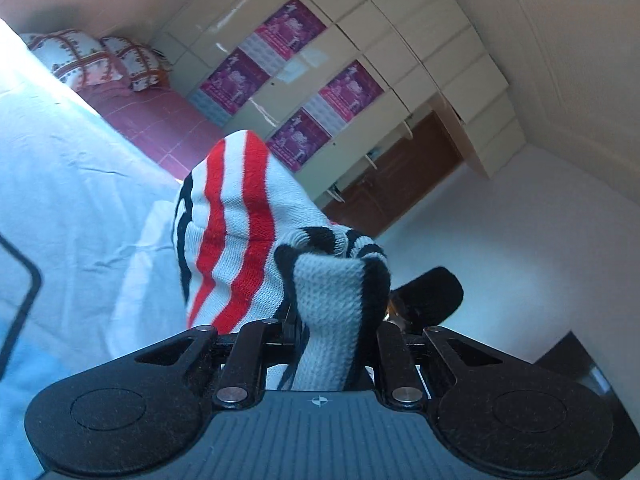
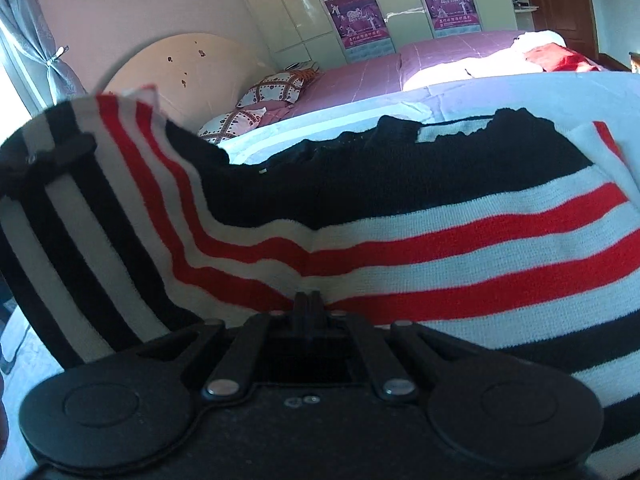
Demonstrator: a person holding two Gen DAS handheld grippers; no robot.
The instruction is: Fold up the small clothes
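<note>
Left wrist view: left gripper (image 1: 340, 320), lower centre, jaws clamped on a bunched fold of the striped knit garment (image 1: 240, 232), which rises mid-frame above the white sheet (image 1: 72, 200) on the bed.

Right wrist view: right gripper (image 2: 307, 304), lower centre, jaws closed on the garment's edge; the knit spreads across the frame, left portion lifted, right portion lying on the sheet.

Handling, judged: light, soft, limp, stretchy; best taken at hems or corners.
</note>
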